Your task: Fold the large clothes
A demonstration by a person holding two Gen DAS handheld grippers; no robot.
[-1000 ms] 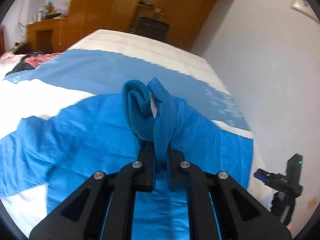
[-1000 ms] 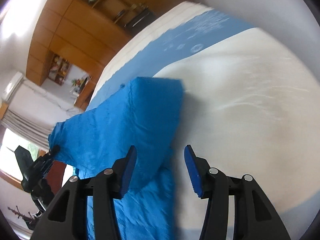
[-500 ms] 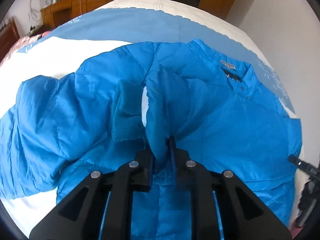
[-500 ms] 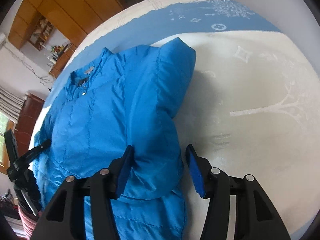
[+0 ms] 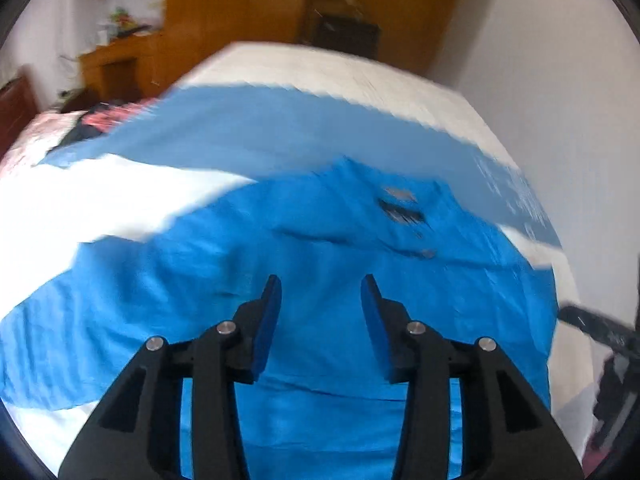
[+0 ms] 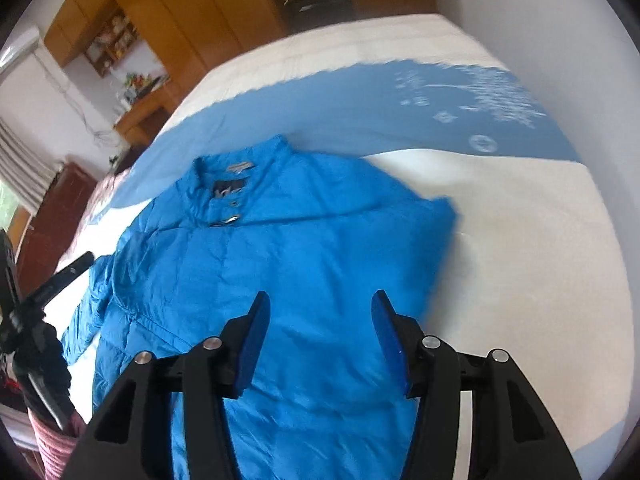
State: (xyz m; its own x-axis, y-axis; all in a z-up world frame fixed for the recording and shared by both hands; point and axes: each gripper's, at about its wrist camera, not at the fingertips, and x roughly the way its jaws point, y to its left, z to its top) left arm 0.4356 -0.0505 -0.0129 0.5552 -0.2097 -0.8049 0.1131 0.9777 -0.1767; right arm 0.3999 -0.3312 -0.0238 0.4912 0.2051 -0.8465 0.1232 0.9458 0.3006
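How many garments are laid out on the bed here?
1: a blue jacket spread on the bed, collar toward the far end. A dark and pink heap at the bed's far-left edge may be more clothing.

Jacket on the bed, under my two claws

The jacket point(image 6: 304, 280) lay spread on the bed point(image 6: 540, 280), collar toward the far cabinets point(image 6: 192, 12); my left gripper point(image 5: 321, 292) and right gripper point(image 6: 318, 312) hung above it.

Soft, even daylight fills both fisheye views; the white-and-blue bedspread point(image 5: 120, 196) glares at left. Motion blur smears everything, and dark corners curve the edges.
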